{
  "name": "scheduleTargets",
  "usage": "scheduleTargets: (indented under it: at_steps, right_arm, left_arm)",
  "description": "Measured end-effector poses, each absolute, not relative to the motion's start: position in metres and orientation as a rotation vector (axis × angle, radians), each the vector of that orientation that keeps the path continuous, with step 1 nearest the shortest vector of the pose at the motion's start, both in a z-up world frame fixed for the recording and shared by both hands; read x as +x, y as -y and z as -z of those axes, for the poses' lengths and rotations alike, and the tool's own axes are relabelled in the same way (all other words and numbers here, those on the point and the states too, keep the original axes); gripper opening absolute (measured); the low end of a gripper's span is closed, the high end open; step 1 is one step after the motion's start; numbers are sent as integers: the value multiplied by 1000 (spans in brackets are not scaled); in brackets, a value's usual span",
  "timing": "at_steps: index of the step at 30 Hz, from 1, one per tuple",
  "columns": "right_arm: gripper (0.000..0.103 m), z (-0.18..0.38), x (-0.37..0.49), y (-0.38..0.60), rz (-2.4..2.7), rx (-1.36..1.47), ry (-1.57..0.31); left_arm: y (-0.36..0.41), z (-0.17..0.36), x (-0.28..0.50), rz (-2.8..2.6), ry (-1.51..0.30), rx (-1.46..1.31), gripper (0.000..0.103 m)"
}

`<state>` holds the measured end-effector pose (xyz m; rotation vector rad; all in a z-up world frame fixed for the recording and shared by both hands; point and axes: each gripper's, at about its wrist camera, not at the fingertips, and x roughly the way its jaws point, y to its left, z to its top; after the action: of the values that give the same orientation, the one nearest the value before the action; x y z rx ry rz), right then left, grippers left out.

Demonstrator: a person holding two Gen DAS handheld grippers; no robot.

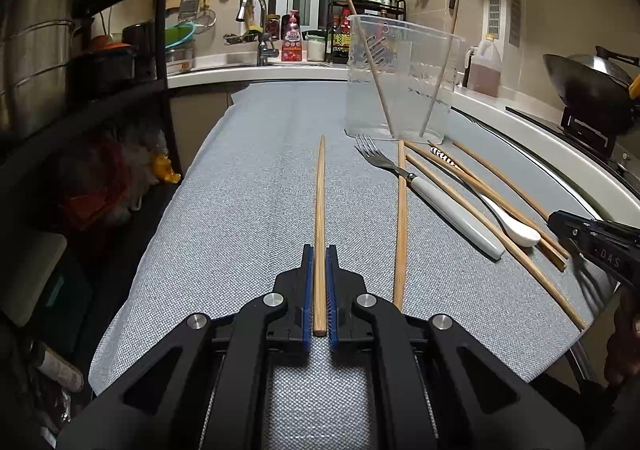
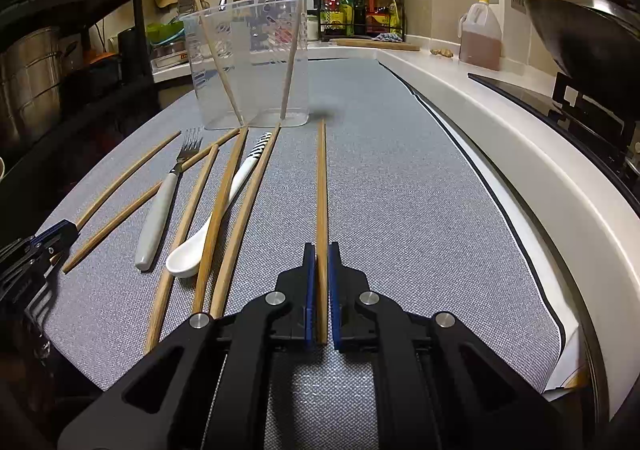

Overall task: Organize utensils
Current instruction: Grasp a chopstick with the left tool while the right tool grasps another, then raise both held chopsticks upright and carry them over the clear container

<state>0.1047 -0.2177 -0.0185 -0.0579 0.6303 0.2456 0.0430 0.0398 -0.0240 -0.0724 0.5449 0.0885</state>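
My left gripper [image 1: 319, 250] is shut on a wooden chopstick [image 1: 320, 210] that points forward over the grey cloth. My right gripper [image 2: 321, 248] is shut on another wooden chopstick [image 2: 321, 190] the same way. A clear plastic cup [image 1: 400, 82] stands ahead with two chopsticks leaning inside; it also shows in the right wrist view [image 2: 250, 62]. Between the grippers lie several loose chopsticks [image 2: 218, 210], a fork with a white handle [image 2: 160, 210] and a white spoon with a striped handle [image 2: 208, 234]. The right gripper shows at the left wrist view's right edge [image 1: 592, 238].
The grey cloth [image 1: 240, 230] covers a table. A white counter [image 2: 520, 138] curves along the right with a wok [image 2: 588, 38] and an oil jug [image 2: 480, 36]. A dark shelf with pots [image 1: 40, 62] stands left. A sink and bottles are behind.
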Motion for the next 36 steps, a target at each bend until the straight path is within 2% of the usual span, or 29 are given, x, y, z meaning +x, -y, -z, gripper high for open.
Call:
scheduleTargets:
  at_steps: [36]
  right_arm:
    - [6,18,101,215,-233,-86,-628]
  left_arm:
    - [-42,25,31,-95,-514,-38,6]
